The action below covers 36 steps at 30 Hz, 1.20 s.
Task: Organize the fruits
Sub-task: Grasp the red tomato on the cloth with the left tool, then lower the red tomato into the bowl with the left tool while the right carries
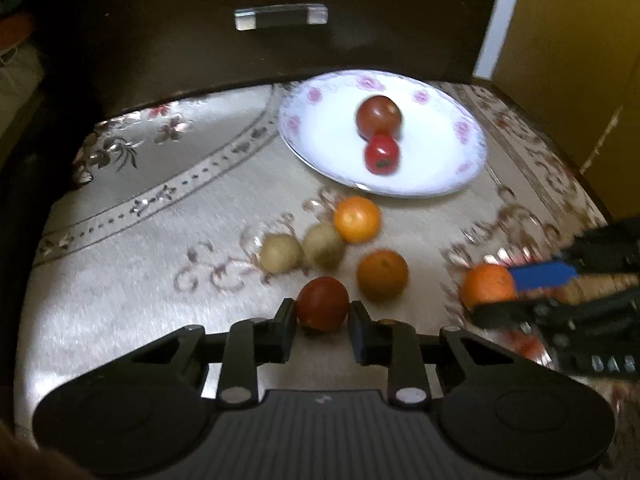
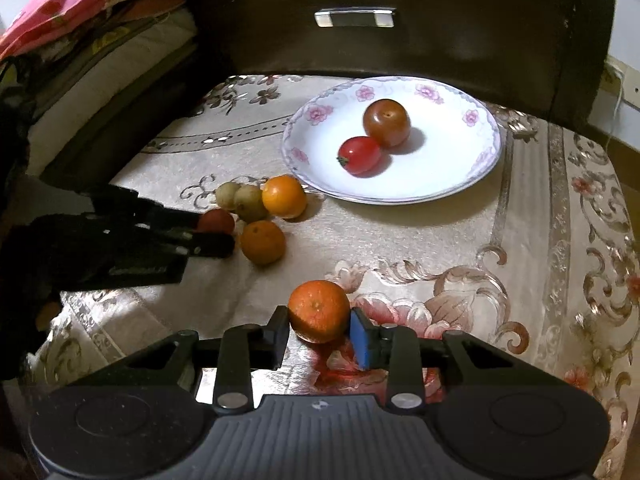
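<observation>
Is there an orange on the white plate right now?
No, the plate holds only two tomatoes, one dark and one red.

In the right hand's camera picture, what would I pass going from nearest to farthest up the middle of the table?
Right gripper around a bright orange tangerine → duller orange tangerine → glossy orange tangerine → small red tomato on the white flower-rimmed plate → larger brownish-red tomato → dark wooden drawer front.
</observation>
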Available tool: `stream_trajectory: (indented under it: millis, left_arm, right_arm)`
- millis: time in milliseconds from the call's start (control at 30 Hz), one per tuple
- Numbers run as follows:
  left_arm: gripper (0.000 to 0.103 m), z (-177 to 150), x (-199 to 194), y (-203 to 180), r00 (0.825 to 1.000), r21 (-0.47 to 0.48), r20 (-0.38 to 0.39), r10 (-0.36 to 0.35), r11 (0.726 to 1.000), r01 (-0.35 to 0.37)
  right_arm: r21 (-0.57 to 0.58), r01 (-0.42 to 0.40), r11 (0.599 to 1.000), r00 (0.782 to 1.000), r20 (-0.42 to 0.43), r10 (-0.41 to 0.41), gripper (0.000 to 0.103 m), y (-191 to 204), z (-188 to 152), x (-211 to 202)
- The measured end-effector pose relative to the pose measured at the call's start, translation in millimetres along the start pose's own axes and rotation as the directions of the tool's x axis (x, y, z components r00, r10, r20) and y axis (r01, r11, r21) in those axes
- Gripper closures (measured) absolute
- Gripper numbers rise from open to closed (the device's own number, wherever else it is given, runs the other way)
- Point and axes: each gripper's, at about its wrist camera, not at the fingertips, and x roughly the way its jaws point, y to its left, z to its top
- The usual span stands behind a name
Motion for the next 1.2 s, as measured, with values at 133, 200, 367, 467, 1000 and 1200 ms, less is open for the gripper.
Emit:
stream_trajectory:
  millis: [133,200,367,467,1000,1200]
  left_arm:
    - [0.069,-11,-2,-7,1.000,0.039,-0.022,-0.016,0.999,0.017]
    - [0.069,-11,-3,-9,1.000,0.052,-0.019,-0.012,0.999,0.013]
    - [0.065,-8,2,-8,1.000,0.046,-0.005,-0.014,0.999,0.014]
    - [0.063,-7,3,-10,1.000,0.052,0.001,-0.008,0.999,0.008]
    - [0.069,-5,-2,-19,1.000,0.081,0.004,-0.013,0.997,0.013]
    - [0.069,3,-7,-26,0.999,0.094,0.028,-0.017,0.995,0.014]
  right_arm:
    - [-0.029,0.003,1.000,1.000,-0.008,-0.003,0.073,4,-2,3]
    - [-0.045,0.010,0.999,1.000,-0.008,-0.010,0.072,5,-2,5]
    - [-0.058,0.014,0.998,1.000,-0.004,-0.015,0.069,8,-1,7]
    - [-0.047,0.003,0.999,1.000,-0.003,-0.003,0.069,5,-1,6]
    - [-0.057,0.031,0.998,0.999,0.007,-0.031,0.073,10,2,6]
    - [-0.059,0.028,0.998,0.999,0.031,-0.026,0.073,13,7,2]
